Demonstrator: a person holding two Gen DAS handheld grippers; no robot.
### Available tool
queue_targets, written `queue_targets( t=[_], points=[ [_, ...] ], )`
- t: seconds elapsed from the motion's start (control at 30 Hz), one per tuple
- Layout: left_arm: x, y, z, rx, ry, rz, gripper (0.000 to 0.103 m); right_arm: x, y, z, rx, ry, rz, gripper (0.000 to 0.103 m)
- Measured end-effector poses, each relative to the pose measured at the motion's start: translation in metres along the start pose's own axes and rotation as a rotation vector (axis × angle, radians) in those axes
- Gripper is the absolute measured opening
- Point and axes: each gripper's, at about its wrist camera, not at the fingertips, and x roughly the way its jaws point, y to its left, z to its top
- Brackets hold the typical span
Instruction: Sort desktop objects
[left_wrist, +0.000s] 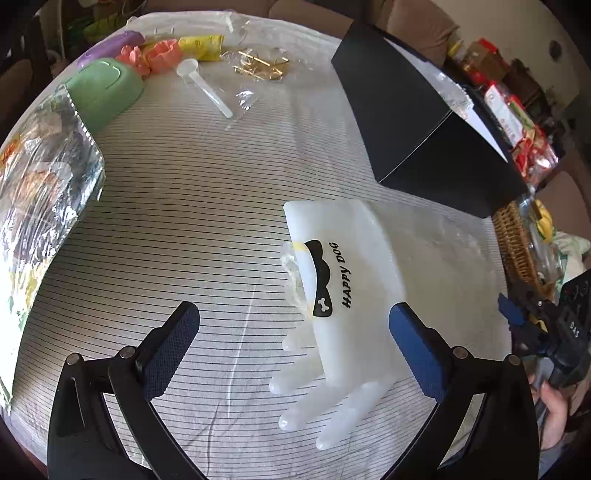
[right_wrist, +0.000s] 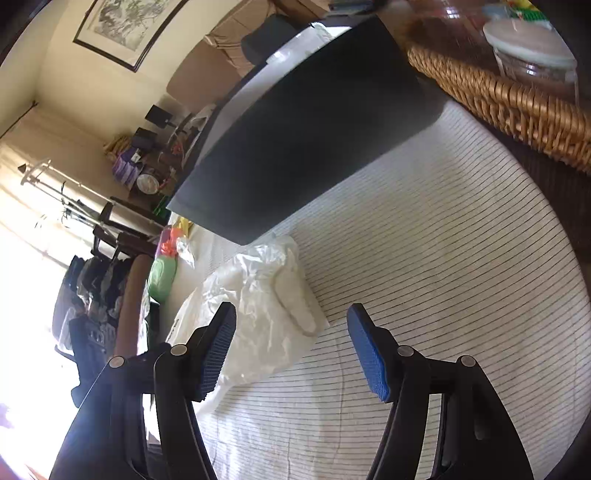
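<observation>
Left gripper (left_wrist: 293, 341) held wide apart over the striped tablecloth (left_wrist: 166, 229), blue pads clear of everything, nothing clamped. Between and just beyond its fingers: a white translucent plastic glove (left_wrist: 332, 362) printed "HAPPY DOG" with a black sunglasses-and-bone mark, lying flat, fingers pointing toward the camera; right pad just beside the glove's edge, contact impossible to judge. Behind the glove, a black box (left_wrist: 417, 122) standing open on the cloth. Far side of the table: a white plastic measuring scoop (left_wrist: 203, 83), a clear bag of gold pins (left_wrist: 258, 64), crumpled pink and orange wrappers (left_wrist: 155, 55), a yellow packet (left_wrist: 201, 46), a green oval case (left_wrist: 103, 88) and a purple case (left_wrist: 110, 44) behind it. Left edge: a clear crinkled bag of snacks (left_wrist: 44, 177). Right edge: a wicker basket (left_wrist: 515, 243), and the other tool gripped in a person's hand (left_wrist: 554, 410).

Right gripper (right_wrist: 291, 347) likewise parted, empty, tilted over the same cloth. Left pad hovering over the crumpled glove (right_wrist: 266, 295) in the right wrist view, right pad above bare stripes. Black box (right_wrist: 295, 129) looming just past the glove, wicker basket (right_wrist: 498, 92) at upper right holding a lidded glass jar (right_wrist: 532, 51).
</observation>
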Motion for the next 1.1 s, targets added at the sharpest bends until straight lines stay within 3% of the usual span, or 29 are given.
queue_targets(
  t=[0.17, 0.27, 0.37, 0.43, 0.47, 0.5, 0.53, 0.67, 0.83, 0.9, 1.1],
  points=[
    [0.02, -0.003, 0.003, -0.005, 0.042, 0.006, 0.1, 0.026, 0.003, 0.006, -0.022, 0.05, -0.025, 0.067],
    [0.024, -0.007, 0.004, 0.017, 0.039, -0.007, 0.086, 0.044, 0.008, 0.008, -0.08, 0.084, -0.048, 0.067],
    [0.026, -0.008, 0.005, 0.031, 0.038, -0.004, 0.085, 0.048, 0.011, 0.01, -0.108, 0.072, -0.036, 0.067],
    [0.027, -0.007, 0.007, 0.031, 0.034, -0.008, 0.085, 0.051, 0.009, 0.008, -0.093, 0.075, -0.007, 0.049],
    [0.027, -0.007, 0.008, 0.037, 0.03, -0.017, 0.081, 0.05, 0.006, 0.006, -0.083, 0.076, 0.004, 0.048],
    [0.026, -0.008, 0.009, 0.046, 0.027, -0.044, 0.056, 0.049, 0.004, 0.005, -0.081, 0.071, 0.017, 0.045],
    [0.026, -0.01, 0.009, 0.056, 0.031, -0.084, 0.04, 0.049, 0.004, 0.005, -0.083, 0.071, 0.032, 0.039],
    [0.018, -0.02, 0.011, 0.086, 0.005, -0.047, 0.032, 0.043, 0.015, 0.0, -0.123, 0.046, 0.043, 0.034],
    [-0.007, -0.023, 0.011, 0.113, -0.02, -0.096, 0.022, 0.014, 0.04, -0.006, -0.235, -0.015, 0.075, 0.026],
    [-0.025, -0.029, 0.014, 0.15, -0.04, -0.116, 0.006, -0.002, 0.055, -0.009, -0.284, -0.042, 0.091, 0.026],
    [-0.077, -0.054, 0.028, 0.206, -0.111, -0.174, 0.004, -0.034, 0.086, -0.023, -0.359, -0.073, 0.153, 0.024]
  ],
)
